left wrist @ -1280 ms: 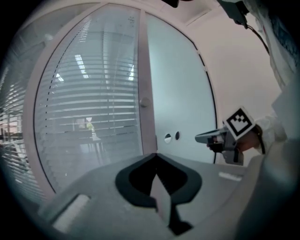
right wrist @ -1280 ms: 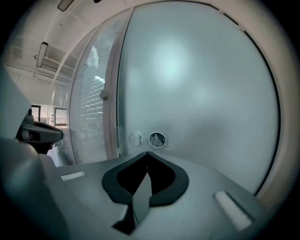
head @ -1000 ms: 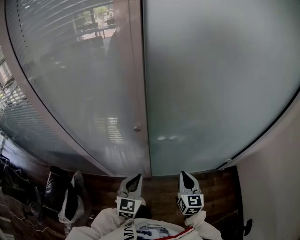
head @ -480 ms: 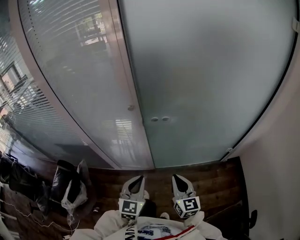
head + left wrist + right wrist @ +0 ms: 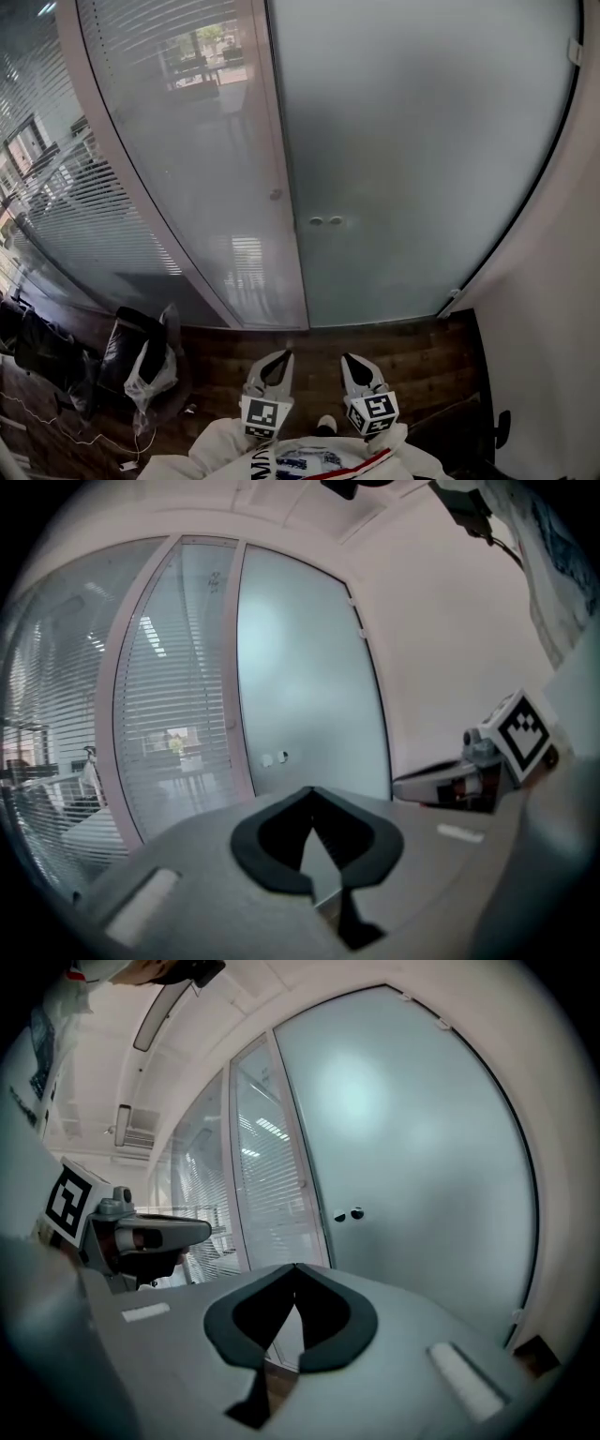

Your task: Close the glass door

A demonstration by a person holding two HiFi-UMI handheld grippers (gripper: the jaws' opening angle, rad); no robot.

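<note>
Two tongs, both pinched shut w/ nothing in them: left gripper (image 5: 277, 361) and right gripper (image 5: 353, 363) sit side by side low in the head view, tips pointing toward the door. In the left gripper view my jaws meet at the tips; same in the right gripper view. Under them is dark wood floor (image 5: 412, 342). Ahead, apart from both tips, stands the frosted glass door (image 5: 422, 150). It has two small round fittings (image 5: 325, 221) near its left edge, and that edge runs right along the pale post (image 5: 279, 159). Left of the post: glass wall (image 5: 141, 141) w/ blinds, and bags (image 5: 141, 366) on the floor below it. On the right, white wall (image 5: 553, 337).
</note>
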